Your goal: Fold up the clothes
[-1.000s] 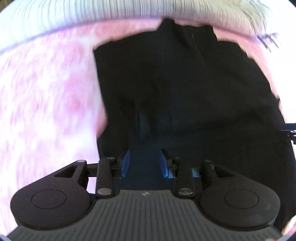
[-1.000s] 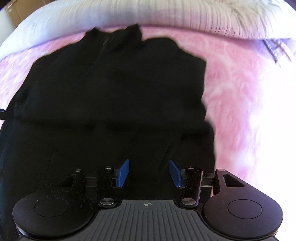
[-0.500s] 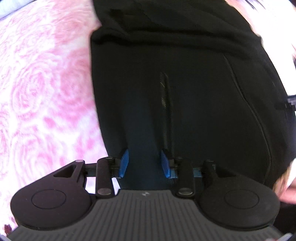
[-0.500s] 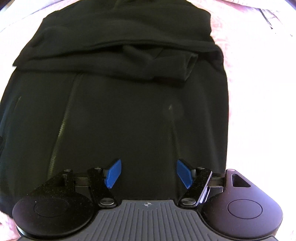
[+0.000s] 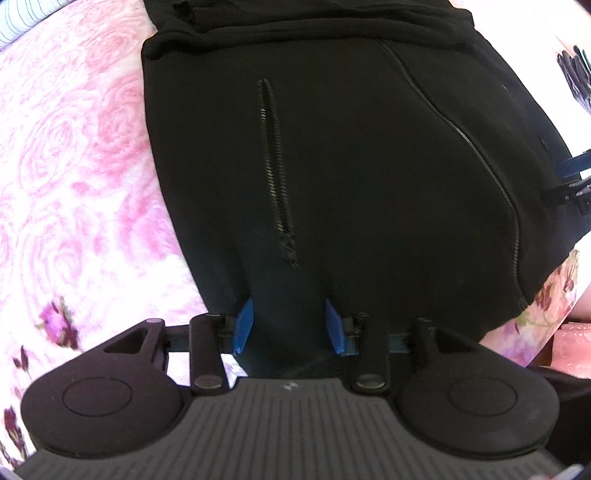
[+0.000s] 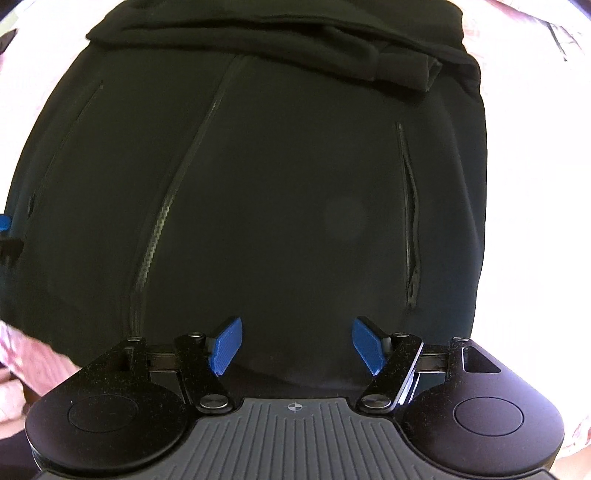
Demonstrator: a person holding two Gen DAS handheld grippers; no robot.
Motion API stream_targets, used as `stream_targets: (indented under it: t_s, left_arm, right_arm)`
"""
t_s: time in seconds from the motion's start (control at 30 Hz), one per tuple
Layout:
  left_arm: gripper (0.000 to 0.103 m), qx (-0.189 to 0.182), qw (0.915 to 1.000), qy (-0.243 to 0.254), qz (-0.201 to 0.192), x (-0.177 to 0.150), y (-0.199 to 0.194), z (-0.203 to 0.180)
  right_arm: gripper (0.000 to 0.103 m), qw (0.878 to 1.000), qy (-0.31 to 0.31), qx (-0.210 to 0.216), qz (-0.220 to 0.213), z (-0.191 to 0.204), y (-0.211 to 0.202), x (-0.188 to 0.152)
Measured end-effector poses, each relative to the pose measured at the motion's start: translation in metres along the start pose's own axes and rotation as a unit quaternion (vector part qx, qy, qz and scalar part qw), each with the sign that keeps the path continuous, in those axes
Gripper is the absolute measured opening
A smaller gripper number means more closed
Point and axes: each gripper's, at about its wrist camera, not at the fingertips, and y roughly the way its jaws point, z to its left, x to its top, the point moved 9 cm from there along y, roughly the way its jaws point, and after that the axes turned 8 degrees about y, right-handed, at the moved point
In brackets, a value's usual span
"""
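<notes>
Since the earlier frames both grippers have shifted to the hem of the black jacket (image 5: 369, 166), which lies on the pink rose bedspread (image 5: 74, 166). Left gripper (image 5: 290, 325) jaws opening, straddling the fabric; right gripper (image 6: 297, 345) jaws apart, empty. Matte knit, toothed zippers.

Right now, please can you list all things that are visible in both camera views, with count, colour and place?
black zip-up jacket: one, black, lying flat on the bed cover, sleeves folded across its upper part, filling both views.
centre zipper: one, black, running down the jacket front.
pocket zippers: two seen clearly, black, one on each side of the centre zipper.
pink rose-patterned bed cover: one, pink and white, under the jacket.
white striped fabric: one piece, at the top left corner of the left view.
left gripper: one, black with blue pads, above the jacket's lower hem, jaws opening, cloth below them but not pinched.
right gripper: one, black with blue pads, above the hem, open.
</notes>
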Motion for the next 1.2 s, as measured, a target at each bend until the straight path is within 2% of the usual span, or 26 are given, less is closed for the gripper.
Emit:
stream_targets:
  t_s: [0.23,0.37,0.5,0.6,0.67,0.73,0.83,0.93,0.97,1.0,1.13,1.2]
  left_arm:
    - [0.039,0.031,0.9994,-0.002,-0.015,-0.014,-0.018,-0.032]
    - [0.045,0.058,0.9980,0.006,-0.023,-0.032,-0.031,-0.050]
    - [0.055,0.090,0.9933,0.061,-0.041,-0.047,-0.046,-0.068]
    - [0.059,0.109,0.9819,0.147,-0.050,-0.055,-0.045,-0.092]
    - [0.059,0.124,0.9645,0.226,-0.057,-0.063,-0.042,-0.106]
    - [0.060,0.141,0.9394,0.306,-0.065,-0.073,-0.035,-0.116]
    - [0.060,0.164,0.9054,0.384,-0.075,-0.084,-0.022,-0.121]
    - [0.063,0.176,0.8895,0.412,-0.090,-0.087,-0.011,-0.117]
    - [0.064,0.183,0.8818,0.424,-0.096,-0.086,-0.008,-0.114]
    - [0.067,0.190,0.8737,0.436,-0.103,-0.085,-0.006,-0.111]
    - [0.068,0.233,0.8288,0.496,-0.114,-0.060,0.014,-0.122]
    - [0.068,0.238,0.8171,0.511,-0.120,-0.059,0.017,-0.118]
  right_arm:
    - [0.070,0.999,-0.029,0.020,-0.014,0.000,-0.011,-0.021]
    - [0.070,0.998,-0.052,0.035,-0.026,0.002,-0.018,-0.035]
    - [0.070,0.994,-0.085,0.044,-0.045,0.007,-0.027,-0.054]
    - [0.070,0.988,-0.130,0.032,-0.081,0.000,-0.036,-0.074]
    - [0.070,0.978,-0.173,0.013,-0.113,-0.001,-0.037,-0.082]
    - [0.070,0.963,-0.231,-0.008,-0.138,0.000,-0.028,-0.097]
    - [0.070,0.941,-0.296,-0.034,-0.161,0.010,-0.011,-0.118]
    - [0.070,0.920,-0.345,-0.055,-0.176,0.022,0.004,-0.134]
    - [0.070,0.914,-0.358,-0.063,-0.179,0.026,0.009,-0.138]
    - [0.071,0.909,-0.367,-0.068,-0.187,0.029,0.012,-0.140]
    - [0.071,0.887,-0.398,-0.086,-0.216,0.039,0.021,-0.143]
    - [0.071,0.877,-0.415,-0.089,-0.227,0.039,0.026,-0.142]
